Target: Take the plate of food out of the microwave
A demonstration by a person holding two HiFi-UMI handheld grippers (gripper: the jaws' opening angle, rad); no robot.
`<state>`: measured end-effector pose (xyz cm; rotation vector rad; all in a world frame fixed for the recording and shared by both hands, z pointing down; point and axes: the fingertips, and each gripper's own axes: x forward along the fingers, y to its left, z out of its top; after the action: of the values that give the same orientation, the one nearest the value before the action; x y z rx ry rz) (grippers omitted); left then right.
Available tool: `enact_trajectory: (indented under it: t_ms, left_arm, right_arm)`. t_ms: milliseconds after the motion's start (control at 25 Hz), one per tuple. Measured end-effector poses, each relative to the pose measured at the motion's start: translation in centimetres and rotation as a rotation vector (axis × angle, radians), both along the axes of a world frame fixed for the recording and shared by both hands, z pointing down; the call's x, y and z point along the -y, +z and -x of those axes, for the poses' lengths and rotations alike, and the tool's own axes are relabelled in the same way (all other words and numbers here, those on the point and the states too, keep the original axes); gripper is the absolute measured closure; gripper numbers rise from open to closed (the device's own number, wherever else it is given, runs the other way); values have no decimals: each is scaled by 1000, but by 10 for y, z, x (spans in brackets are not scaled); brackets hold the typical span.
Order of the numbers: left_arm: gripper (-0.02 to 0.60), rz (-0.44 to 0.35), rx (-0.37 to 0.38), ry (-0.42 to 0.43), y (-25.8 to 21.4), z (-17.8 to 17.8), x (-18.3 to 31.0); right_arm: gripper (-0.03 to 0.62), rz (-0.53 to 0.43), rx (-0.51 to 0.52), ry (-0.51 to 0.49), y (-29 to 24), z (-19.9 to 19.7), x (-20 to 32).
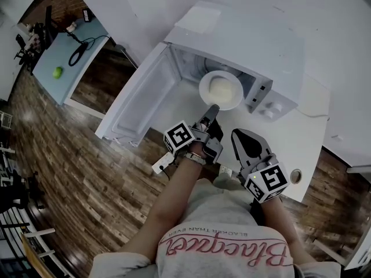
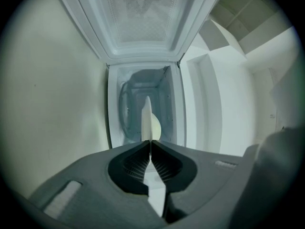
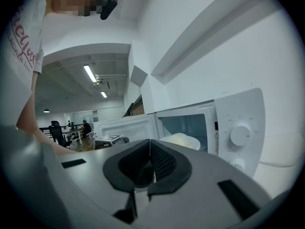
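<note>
Pinching plate [image 1: 235, 99] rim, centre frame.
Clamping left gripper [image 1: 212, 110] on near rim; holding right gripper [image 1: 240, 138] closed, empty, lower right; judging plate stiff, slick, breakable, food-loaded.

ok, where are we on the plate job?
Done: the microwave door is open and the left gripper is shut on the plate rim. In hand: the plate with the food sits at the microwave mouth, seemingly partway out. Left: clear the opening and set it down. The right gripper is shut, empty, off to the side.
</note>
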<state>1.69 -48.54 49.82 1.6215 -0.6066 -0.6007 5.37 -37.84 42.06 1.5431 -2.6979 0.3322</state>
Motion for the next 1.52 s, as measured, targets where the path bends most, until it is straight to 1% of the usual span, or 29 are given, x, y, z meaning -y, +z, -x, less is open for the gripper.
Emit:
enact_trajectory:
  t_ms: [240, 400, 640, 760, 880, 960, 1080, 1160, 1320, 1520]
  left_arm:
    - [567, -13, -14, 16, -9, 19, -18]
    - [566, -17, -20, 35, -15, 33, -32]
    - [566, -24, -39, 54, -25, 54, -48]
    - [566, -32, -49, 62, -31, 65, -56]
    - [566, -41, -59, 77, -36, 75, -67]
    - [566, -46, -71, 89, -41, 80, -76]
    - [566, -50, -115, 105, -52, 86, -88]
    - [566, -44, -131, 108, -54, 92, -96]
    - [566, -55, -141, 114, -62, 102, -107]
    - [566, -50, -156, 110, -70, 106, -115]
  right_arm:
    - [582, -22, -10, -1, -7, 15, -9]
    - [582, -22, 16, 25, -11, 25, -15]
    - [582, -26, 28, 41, -16, 47, -25]
    - [582, -44, 56, 38, -20, 60, -31]
    - [582, -56, 58, 46, -24, 70, -37]
    - [582, -59, 56, 61, -25, 75, -42]
    - [582, -63, 61, 86, -27, 81, -52]
    - [582, -61, 66, 101, -28, 83, -59]
    - [582, -58, 57, 111, -30, 88, -70]
    - [582, -55, 22, 106, -31, 93, -80]
